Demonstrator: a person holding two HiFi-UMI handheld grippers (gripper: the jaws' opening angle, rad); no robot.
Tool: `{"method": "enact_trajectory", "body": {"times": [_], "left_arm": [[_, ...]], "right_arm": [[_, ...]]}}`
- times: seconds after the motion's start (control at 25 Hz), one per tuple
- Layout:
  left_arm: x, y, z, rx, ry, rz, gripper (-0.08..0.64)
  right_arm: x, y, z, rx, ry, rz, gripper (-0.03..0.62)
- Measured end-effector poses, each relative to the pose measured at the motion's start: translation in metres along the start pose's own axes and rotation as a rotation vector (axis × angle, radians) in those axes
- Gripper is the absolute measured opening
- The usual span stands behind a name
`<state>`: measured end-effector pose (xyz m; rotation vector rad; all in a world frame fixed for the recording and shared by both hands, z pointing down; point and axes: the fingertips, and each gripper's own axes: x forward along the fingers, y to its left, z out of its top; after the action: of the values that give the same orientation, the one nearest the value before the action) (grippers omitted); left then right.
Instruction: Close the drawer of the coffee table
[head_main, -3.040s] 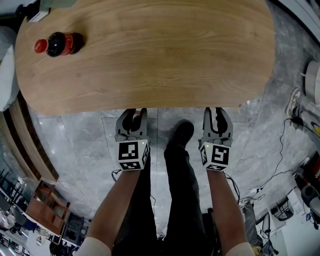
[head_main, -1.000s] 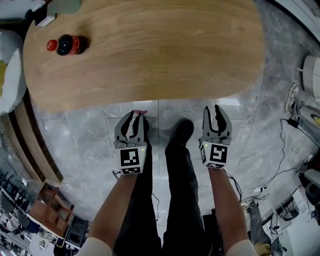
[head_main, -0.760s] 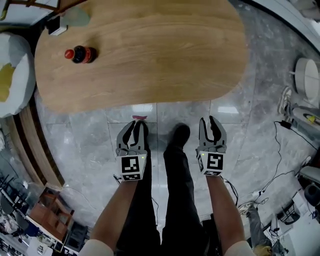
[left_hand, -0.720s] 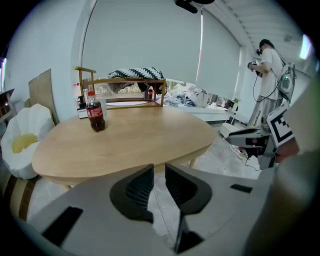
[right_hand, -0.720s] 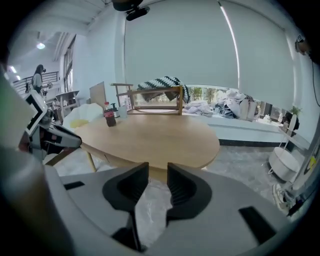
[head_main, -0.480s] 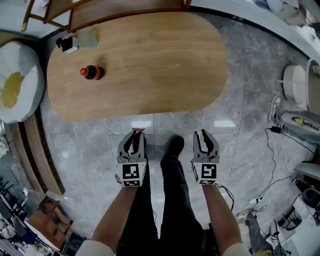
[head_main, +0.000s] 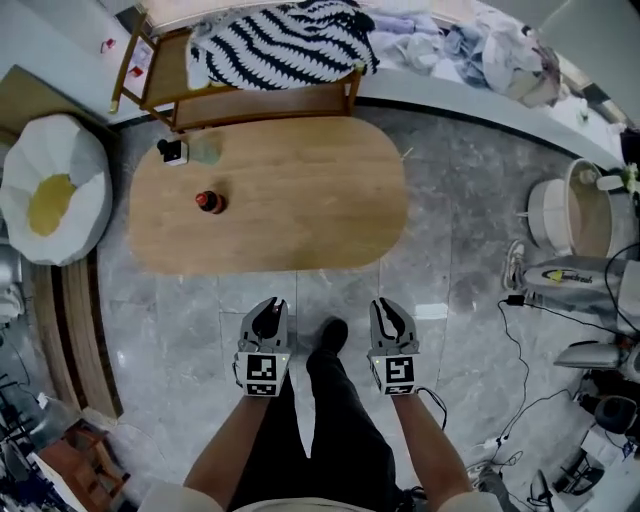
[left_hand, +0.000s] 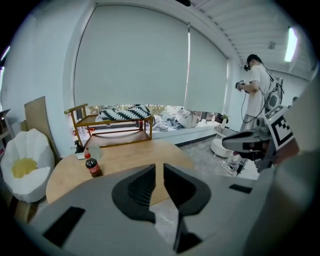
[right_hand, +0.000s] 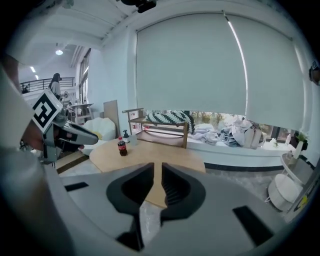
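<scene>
Person's stood up and backed off the oval wooden coffee table (head_main: 300, 215). Left gripper (head_main: 267, 306) and right gripper (head_main: 386, 308) just narrowed to empty slits. No drawer sticking out, so it's probably shut.

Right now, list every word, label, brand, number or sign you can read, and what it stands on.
No text reads clearly.
Bottle on the coffee table: red label, too small to read.
Floor appliance at right: dark print, too blurred to read.
Left gripper and right gripper cubes: square black-and-white markers, no letters; both sets of jaws have just been closing, nothing between them.
</scene>
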<state>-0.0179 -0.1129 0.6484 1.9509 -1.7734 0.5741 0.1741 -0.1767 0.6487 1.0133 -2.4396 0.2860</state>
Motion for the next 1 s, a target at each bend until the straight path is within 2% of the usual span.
{"method": "enact_trajectory", "body": {"times": [0.24,0.48,0.68,0.88,1.0], "left_arm": [[-0.044,-0.012,0.065,0.018,-0.041,0.003,0.052],[-0.081,-0.009,0.105,0.032,-0.084,0.029,0.035],[-0.122,-0.013,0.127,0.037,-0.118,0.0,0.023],[-0.154,-0.002,0.133,0.002,-0.137,-0.012,0.021],[-0.176,0.006,0.137,0.008,-0.158,-0.022,0.021]], "right_arm": [[-0.047,-0.019,0.06,-0.013,-0.025,-0.02,0.049],[-0.071,-0.026,0.106,-0.015,-0.052,-0.018,0.026],[-0.1,-0.009,0.135,-0.038,-0.066,0.03,0.018],[-0.121,0.008,0.153,-0.068,-0.07,0.023,0.018],[-0.132,0.022,0.164,-0.086,-0.077,0.012,0.018]]}}
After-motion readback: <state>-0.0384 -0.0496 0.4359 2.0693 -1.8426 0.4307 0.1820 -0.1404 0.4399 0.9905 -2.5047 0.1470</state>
